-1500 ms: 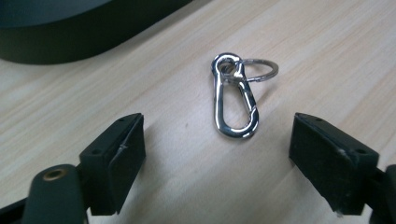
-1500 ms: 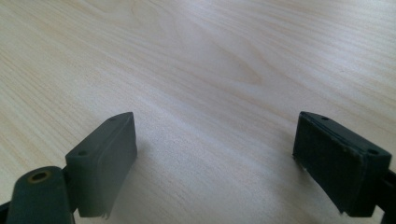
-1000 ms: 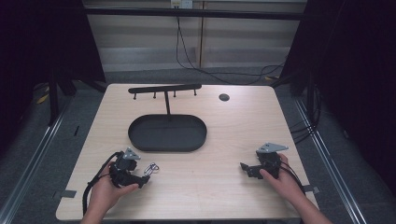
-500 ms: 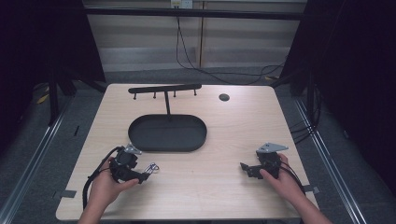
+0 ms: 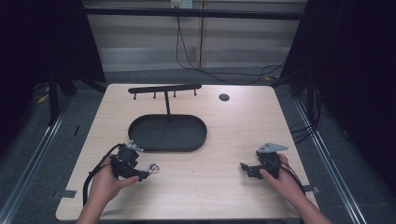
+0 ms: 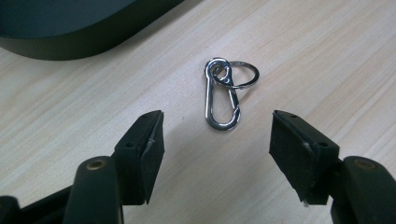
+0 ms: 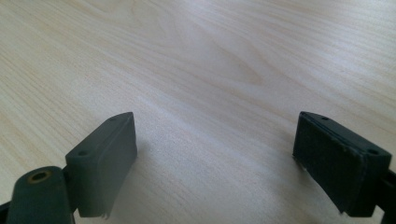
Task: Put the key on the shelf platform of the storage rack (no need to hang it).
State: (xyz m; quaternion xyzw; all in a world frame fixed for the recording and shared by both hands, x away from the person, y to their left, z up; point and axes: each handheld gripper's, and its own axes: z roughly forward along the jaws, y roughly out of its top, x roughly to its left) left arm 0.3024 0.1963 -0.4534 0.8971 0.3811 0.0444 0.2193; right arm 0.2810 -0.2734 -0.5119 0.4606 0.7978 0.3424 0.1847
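Left hand-held gripper (image 6: 217, 135): low near the table's front-left corner, jaws apart, just been closing, nothing clamped.
Silver metal carabiner with key ring (image 6: 223, 95): flat on the light wooden table (image 5: 224, 186), just ahead of the pads.
Right hand-held gripper (image 7: 215, 158): jaws wide apart, near the front-right corner.

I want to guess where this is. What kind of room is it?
Probably a lab or test studio: a bare wooden table ringed by dark curtains, with cables trailing behind.
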